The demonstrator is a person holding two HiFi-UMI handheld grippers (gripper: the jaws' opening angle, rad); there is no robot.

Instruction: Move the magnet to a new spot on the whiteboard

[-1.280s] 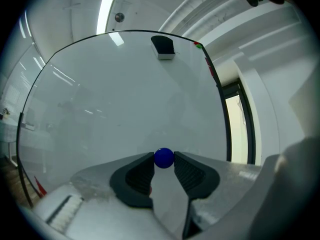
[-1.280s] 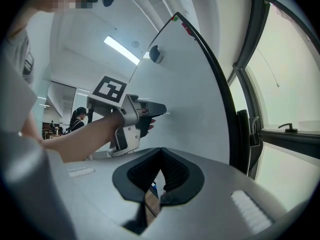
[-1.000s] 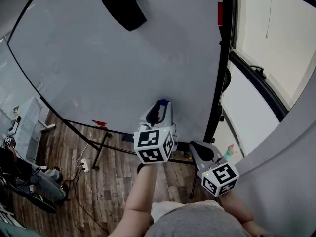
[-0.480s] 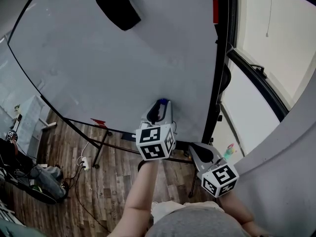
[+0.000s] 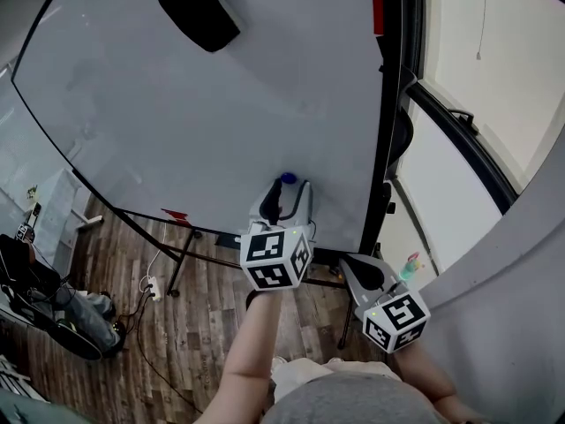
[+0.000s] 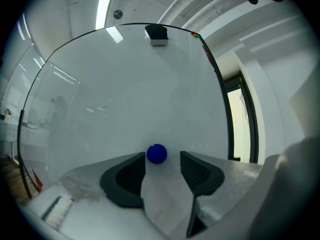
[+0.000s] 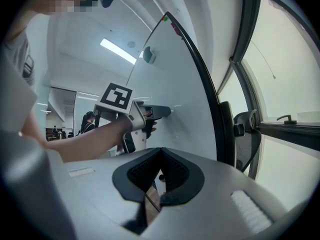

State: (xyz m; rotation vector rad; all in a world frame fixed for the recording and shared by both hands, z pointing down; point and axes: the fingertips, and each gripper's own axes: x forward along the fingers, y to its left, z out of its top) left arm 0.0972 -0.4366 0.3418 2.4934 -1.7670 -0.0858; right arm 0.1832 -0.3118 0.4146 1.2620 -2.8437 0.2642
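Note:
A small blue round magnet (image 5: 288, 178) (image 6: 157, 153) sticks to the whiteboard (image 5: 221, 122) (image 6: 125, 94) near its lower right part. My left gripper (image 5: 283, 191) (image 6: 162, 156) points at the board with its jaws opening. The magnet sits between the tips, and neither pad presses on it. My right gripper (image 5: 360, 270) (image 7: 160, 155) hangs back near my body, shut with nothing in it. In the right gripper view, the left gripper (image 7: 155, 112) shows with its tips against the whiteboard (image 7: 170, 74).
A black eraser (image 5: 199, 9) (image 6: 156, 34) clings to the board's top. The board's black frame (image 5: 381, 148) runs down the right, with a black office chair (image 7: 245, 129) and a window beyond. Below are the board's stand, wooden floor and a power strip (image 5: 153, 291).
The left gripper's jaws have spread apart and let go of the magnet, which now shows on the board just past the tips. The right gripper has stayed put.

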